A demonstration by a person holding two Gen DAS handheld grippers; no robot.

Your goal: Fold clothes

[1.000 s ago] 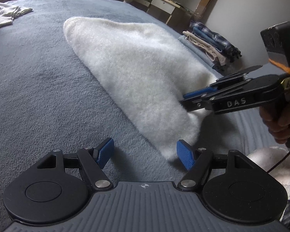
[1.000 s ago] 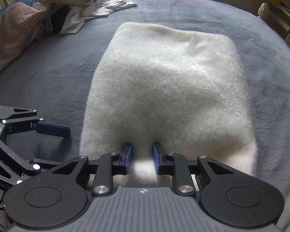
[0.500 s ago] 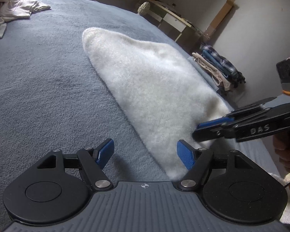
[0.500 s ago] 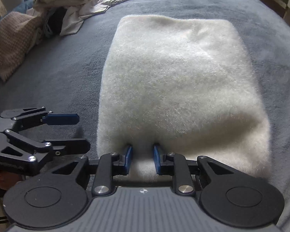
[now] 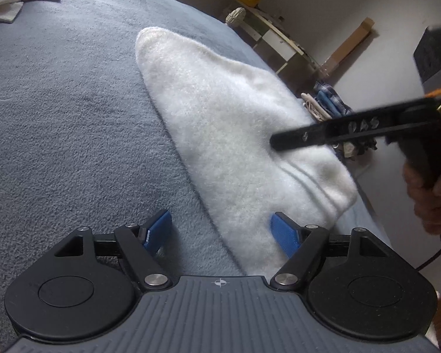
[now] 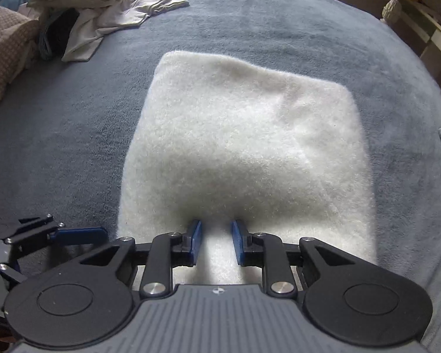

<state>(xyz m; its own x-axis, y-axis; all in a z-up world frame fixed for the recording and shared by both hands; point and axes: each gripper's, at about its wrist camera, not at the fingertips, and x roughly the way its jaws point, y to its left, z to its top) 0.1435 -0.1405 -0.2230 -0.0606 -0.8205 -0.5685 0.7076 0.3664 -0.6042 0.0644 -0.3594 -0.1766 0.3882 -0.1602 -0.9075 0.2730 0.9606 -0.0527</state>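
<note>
My right gripper [image 6: 214,242] is closed part-way on a pinch of the white fleece garment [image 6: 250,153], its blue pads [image 6: 194,242] pressing a raised ridge of pile at the near hem, just as they did a second ago; what has changed is how the cloth sits around them. From the right wrist view the garment now lies farther out ahead of me, and its far edge slopes down toward the right instead of running level, so I judge that I am drawing the near hem toward myself and a little up. My left gripper [image 5: 222,235] is wide open and holds nothing: one blue pad rests over the grey blanket [image 5: 73,117], the other just on the near left edge of the fleece. A second ago that edge was beside the right pad; now the pad overlaps it, and the garment's near corner has come closer, so the left hand has been closing in on the cloth. In the left wrist view my right gripper [image 5: 282,142] crosses above the fleece, blurred with motion, with my right hand [image 5: 426,194] behind it. The garment lies as a flat, roughly square slab in the middle of the blanket, a loose heap of clothes [image 6: 103,6] well beyond it and a folded stack [image 5: 329,103] off at the bed's edge. Whether this slab is part-way folded or is being squared up after its last fold, I cannot tell.
</note>
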